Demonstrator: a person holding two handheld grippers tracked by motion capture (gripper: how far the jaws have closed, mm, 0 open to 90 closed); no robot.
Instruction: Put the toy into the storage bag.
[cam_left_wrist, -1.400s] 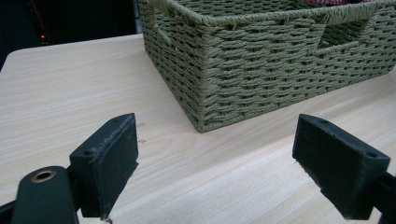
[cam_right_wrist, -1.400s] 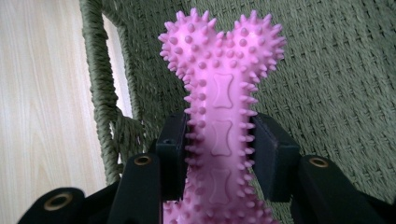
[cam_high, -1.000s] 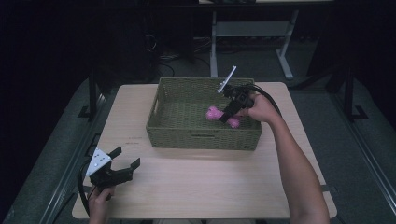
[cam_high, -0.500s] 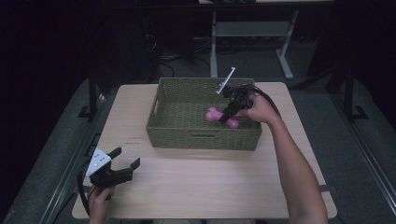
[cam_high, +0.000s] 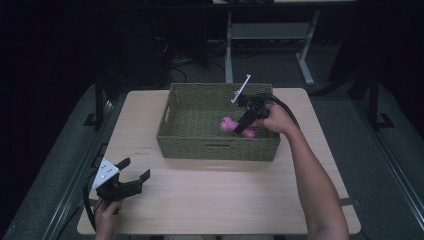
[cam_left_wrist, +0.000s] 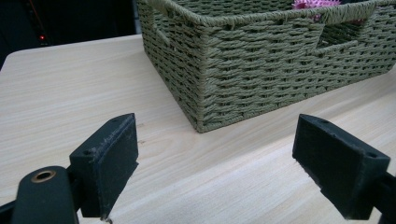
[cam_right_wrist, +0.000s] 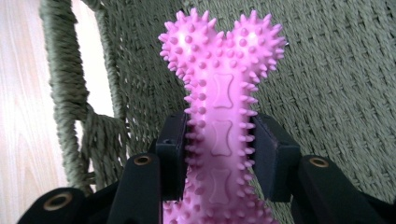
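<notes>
Both grippers show in the high view. At the right, the right gripper (cam_high: 246, 121) reaches down into the woven basket (cam_high: 172, 131), its black jaws pinching a pink spiky bone-shaped toy (cam_high: 229, 124) across the shaft. From the right gripper view, the toy (cam_right_wrist: 223, 93) stands between the two black pads (cam_right_wrist: 171, 154), which press on its sides; its knobbed end rises above them against the green weave of the basket's inner wall (cam_right_wrist: 327, 84). A handle slot in that wall lets the pale table (cam_right_wrist: 18, 116) show through at the left of that view. The toy sits inside the basket, toward its right half, close to the near wall.

At the near left corner of the table (cam_high: 210, 200), the left gripper (cam_high: 134, 171) is held by a hand (cam_high: 106, 217) low over the wood, well apart from the basket. Its jaws stand wide apart with nothing between them. In the left gripper view the pads (cam_left_wrist: 112, 154) frame the bare tabletop (cam_left_wrist: 70, 93) and the basket's near corner (cam_left_wrist: 205, 70), with a bit of the pink toy (cam_left_wrist: 308, 4) peeking over the rim.
</notes>
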